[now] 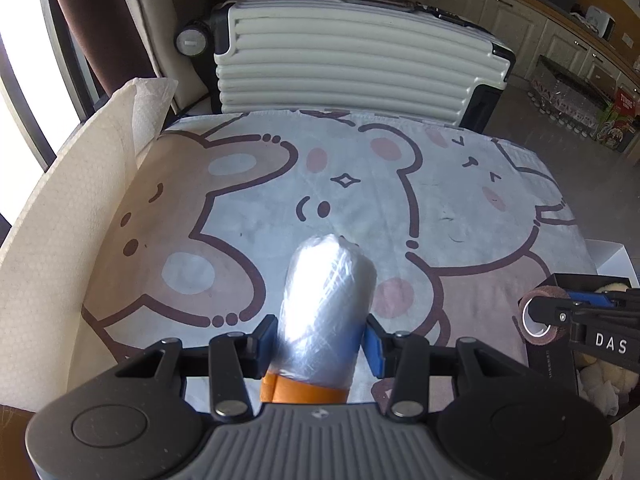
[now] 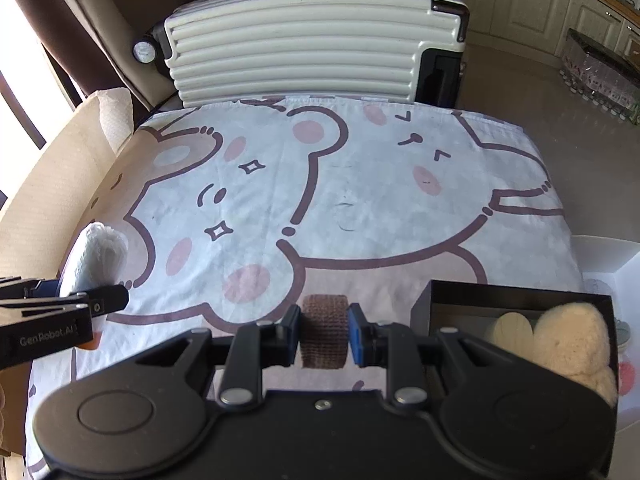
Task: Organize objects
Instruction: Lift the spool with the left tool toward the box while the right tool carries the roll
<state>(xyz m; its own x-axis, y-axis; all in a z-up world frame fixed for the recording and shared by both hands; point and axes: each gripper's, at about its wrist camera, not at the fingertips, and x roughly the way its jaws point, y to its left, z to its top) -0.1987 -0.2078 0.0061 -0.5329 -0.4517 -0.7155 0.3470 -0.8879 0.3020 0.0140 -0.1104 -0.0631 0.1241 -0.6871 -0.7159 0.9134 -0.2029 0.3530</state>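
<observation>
My left gripper (image 1: 320, 342) is shut on a roll wrapped in clear plastic (image 1: 328, 292), with an orange band at the roll's near end. It hangs above the bear-print cloth (image 1: 360, 200). My right gripper (image 2: 323, 332) is shut on a small brown bandage roll (image 2: 323, 312), also held above the cloth. In the left wrist view the right gripper (image 1: 540, 314) shows at the right edge with the brown roll (image 1: 542, 295). The right wrist view has the left gripper (image 2: 82, 290) at its left edge, holding the plastic-wrapped roll (image 2: 98, 252).
A black open box (image 2: 520, 294) holding cream plush items (image 2: 572, 336) stands at the cloth's right front. A white box (image 2: 612, 256) lies beyond it. A white ribbed suitcase (image 1: 352, 60) stands behind the table. Paper towel and a cardboard wall (image 1: 60, 220) line the left side.
</observation>
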